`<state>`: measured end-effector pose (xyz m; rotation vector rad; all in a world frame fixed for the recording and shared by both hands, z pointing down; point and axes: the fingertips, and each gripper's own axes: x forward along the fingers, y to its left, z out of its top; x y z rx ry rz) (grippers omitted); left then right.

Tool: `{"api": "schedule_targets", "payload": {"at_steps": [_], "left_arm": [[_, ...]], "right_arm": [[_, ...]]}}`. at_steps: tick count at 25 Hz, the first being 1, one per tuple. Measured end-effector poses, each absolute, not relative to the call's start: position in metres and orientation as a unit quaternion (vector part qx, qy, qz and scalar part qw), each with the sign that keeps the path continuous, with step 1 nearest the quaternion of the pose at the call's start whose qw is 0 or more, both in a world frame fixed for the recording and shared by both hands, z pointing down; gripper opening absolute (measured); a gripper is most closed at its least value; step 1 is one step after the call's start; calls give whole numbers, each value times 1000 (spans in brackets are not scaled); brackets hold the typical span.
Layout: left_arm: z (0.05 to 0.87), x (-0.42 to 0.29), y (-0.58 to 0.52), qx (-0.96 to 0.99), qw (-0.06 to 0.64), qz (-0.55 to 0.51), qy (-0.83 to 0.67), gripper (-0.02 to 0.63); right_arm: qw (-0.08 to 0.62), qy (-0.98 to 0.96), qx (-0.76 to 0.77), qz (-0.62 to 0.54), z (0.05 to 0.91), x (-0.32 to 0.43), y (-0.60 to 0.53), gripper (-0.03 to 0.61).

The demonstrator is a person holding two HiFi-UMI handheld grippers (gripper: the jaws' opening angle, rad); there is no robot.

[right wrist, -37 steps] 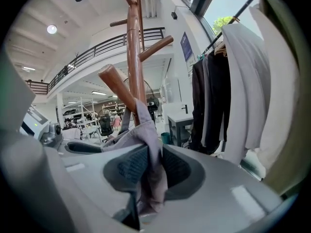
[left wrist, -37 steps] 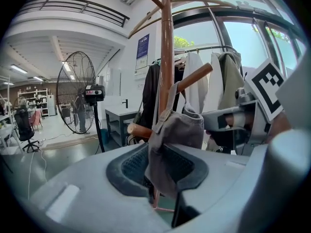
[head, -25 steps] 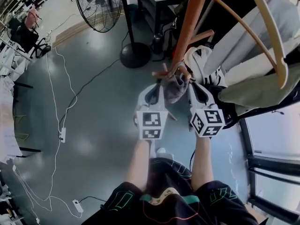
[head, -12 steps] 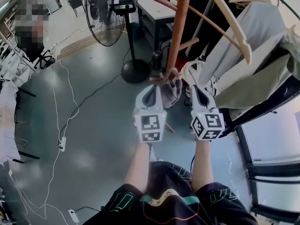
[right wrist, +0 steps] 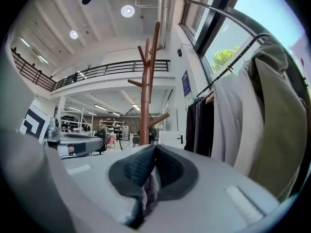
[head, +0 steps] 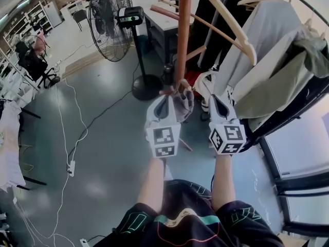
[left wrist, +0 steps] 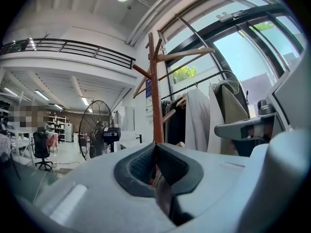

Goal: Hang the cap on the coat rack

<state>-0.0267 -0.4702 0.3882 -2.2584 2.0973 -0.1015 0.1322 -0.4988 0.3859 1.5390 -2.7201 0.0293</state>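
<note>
A brown wooden coat rack stands right in front of me, with pegs branching off its pole. A grey cap hangs between my two grippers, close against the pole's lower part. My left gripper is shut on the cap's left side. The right gripper is shut on its right side. In the left gripper view a dark fold of the cap is pinched in the left gripper, with the coat rack straight ahead. In the right gripper view the cap sits in the right gripper, facing the coat rack.
A clothes rail with hung garments and wooden hangers crowds the right side. A standing fan is at the back left, a table behind the rack. Cables and a power strip lie on the grey floor.
Both grippers keep their hold on the cap and stay beside the pole. The head view has tilted upward, so more of the rack and garments shows.
</note>
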Motion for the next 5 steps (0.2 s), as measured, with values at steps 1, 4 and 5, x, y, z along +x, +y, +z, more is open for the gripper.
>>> {"api": "schedule_targets", "payload": {"at_steps": [1,4,5], "left_arm": [[388,-26,-470,-732,29,-34,680,11],[390,-25,-470,-731,27,-35,681,11],[390,-24,-469,-731,26,-35,681,11]], "right_arm": [[8,-870,493,9,386,133,-498,5],[7,-869,495,9,386,137,-497,5],[7,-868,496,9,386,138,-496,5]]}}
